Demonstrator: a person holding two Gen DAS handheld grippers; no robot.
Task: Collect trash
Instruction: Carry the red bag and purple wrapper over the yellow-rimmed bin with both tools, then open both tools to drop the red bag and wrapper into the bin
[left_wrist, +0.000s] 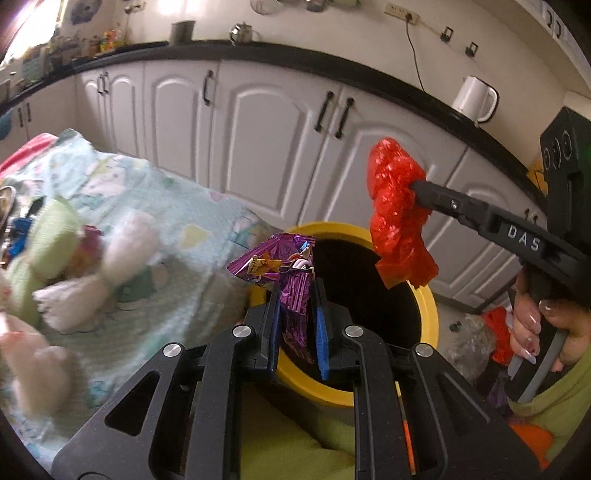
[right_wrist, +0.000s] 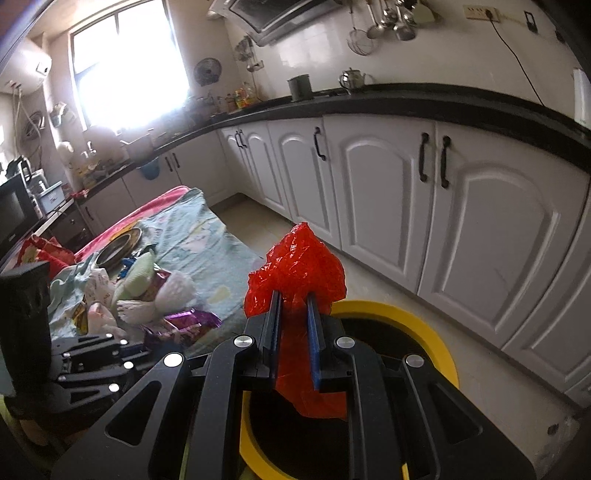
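My left gripper (left_wrist: 295, 286) is shut on a crumpled purple foil wrapper (left_wrist: 284, 273) and holds it over the near left rim of a yellow-rimmed bin (left_wrist: 430, 314). My right gripper (right_wrist: 293, 295) is shut on a crumpled red plastic bag (right_wrist: 295, 266) and holds it above the same bin (right_wrist: 428, 325). In the left wrist view the right gripper (left_wrist: 415, 188) comes in from the right with the red bag (left_wrist: 397, 210) hanging over the bin's far side. The purple wrapper (right_wrist: 184, 325) and the left gripper (right_wrist: 159, 347) show at the left of the right wrist view.
A table with a light blue patterned cloth (left_wrist: 155, 199) stands left of the bin, carrying white tissue wads (left_wrist: 122, 243), green cloth (left_wrist: 55, 229) and other wrappers. White cabinets (left_wrist: 258, 136) under a black counter run behind. More bags (left_wrist: 491, 332) lie on the floor at right.
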